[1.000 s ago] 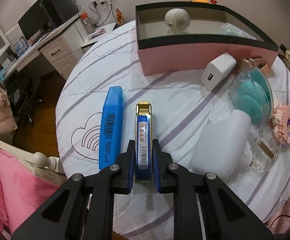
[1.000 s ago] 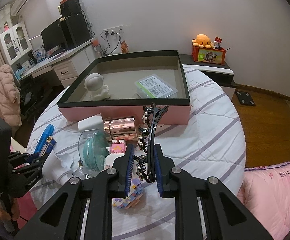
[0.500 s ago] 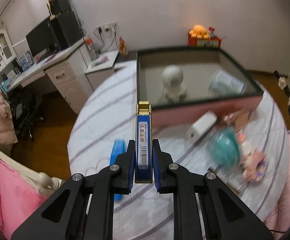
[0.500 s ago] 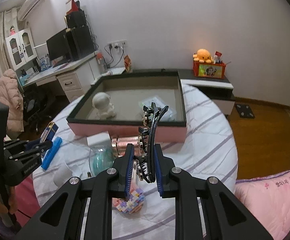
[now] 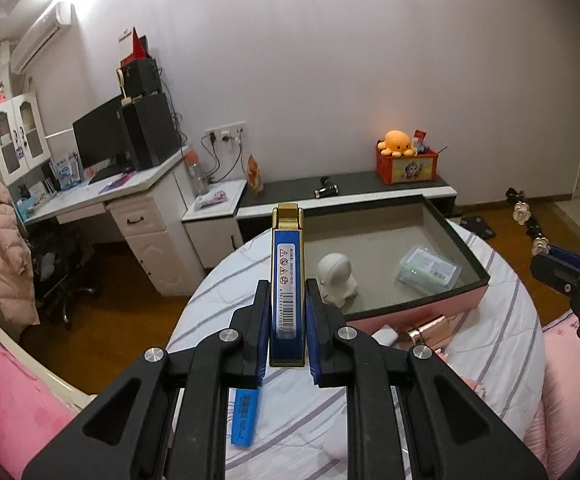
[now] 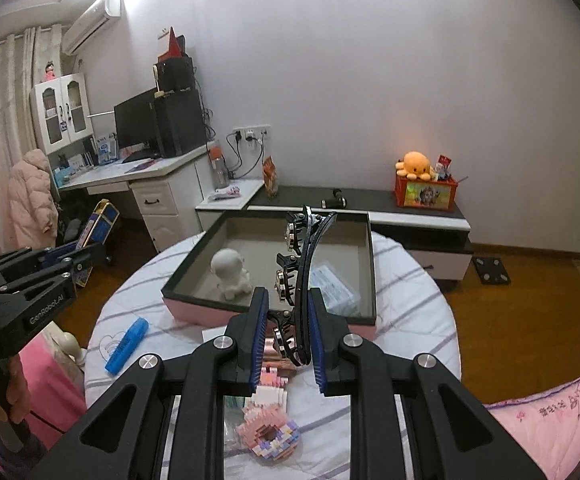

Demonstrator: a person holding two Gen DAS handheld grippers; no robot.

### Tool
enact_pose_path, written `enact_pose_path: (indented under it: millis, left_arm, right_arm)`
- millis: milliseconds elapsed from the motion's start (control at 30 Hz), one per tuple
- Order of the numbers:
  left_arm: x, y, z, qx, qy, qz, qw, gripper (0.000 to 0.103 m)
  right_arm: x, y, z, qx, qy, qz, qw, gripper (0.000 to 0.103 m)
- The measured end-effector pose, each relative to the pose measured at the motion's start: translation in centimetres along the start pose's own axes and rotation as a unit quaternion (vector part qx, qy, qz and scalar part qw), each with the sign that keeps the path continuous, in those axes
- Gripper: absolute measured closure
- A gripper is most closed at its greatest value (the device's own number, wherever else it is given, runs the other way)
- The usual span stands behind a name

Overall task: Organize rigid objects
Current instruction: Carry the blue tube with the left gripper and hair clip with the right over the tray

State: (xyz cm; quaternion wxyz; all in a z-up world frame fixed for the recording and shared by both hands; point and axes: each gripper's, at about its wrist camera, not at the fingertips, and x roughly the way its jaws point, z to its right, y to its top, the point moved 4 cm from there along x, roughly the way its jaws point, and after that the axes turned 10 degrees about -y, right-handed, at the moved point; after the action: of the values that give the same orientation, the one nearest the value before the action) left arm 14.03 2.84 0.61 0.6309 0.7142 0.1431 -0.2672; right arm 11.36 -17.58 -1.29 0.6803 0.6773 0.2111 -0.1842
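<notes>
Left gripper (image 5: 288,334) clamped blue-gold lighter (image 5: 287,276); right gripper (image 6: 288,334) clamped black hair claw (image 6: 302,276). Both items held above bed, short of pink tray (image 6: 194,308). Advice: carry over rim, lower beside white figurine (image 6: 230,270), then release.

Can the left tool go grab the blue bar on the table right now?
Probably not yet. The left tool is shut on the blue and gold lighter, so it has no free grip. The blue bar itself lies uncovered on the table, well below, with nothing over it.
</notes>
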Motion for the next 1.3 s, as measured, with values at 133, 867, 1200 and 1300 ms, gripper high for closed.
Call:
enact_pose_path:
  millis: [133,867,1200,1300]
  left_arm:
    - [0.2,0.4,0.2,0.002,-0.007,0.002,1.0000,0.088]
    - [15.3,6.5,-0.4,0.020,-0.033,-0.083,0.9958,0.088]
    - [25.3,6.8,-1.1,0.036,-0.042,-0.161,0.9854,0.088]
    - [27.2,6.3,-1.3,0.035,-0.043,-0.180,0.9821,0.088]
  right_arm:
    - [-0.3,0.2,0.0,-0.001,-0.001,0.007,1.000,0.083]
    - [10.2,4.3,0.0,-0.013,0.004,-0.033,0.999,0.083]
    - [20.9,5.4,0.5,-0.038,-0.009,-0.102,0.994,0.083]
    - [23.0,5.0,0.8,-0.040,-0.011,-0.121,0.992,0.083]
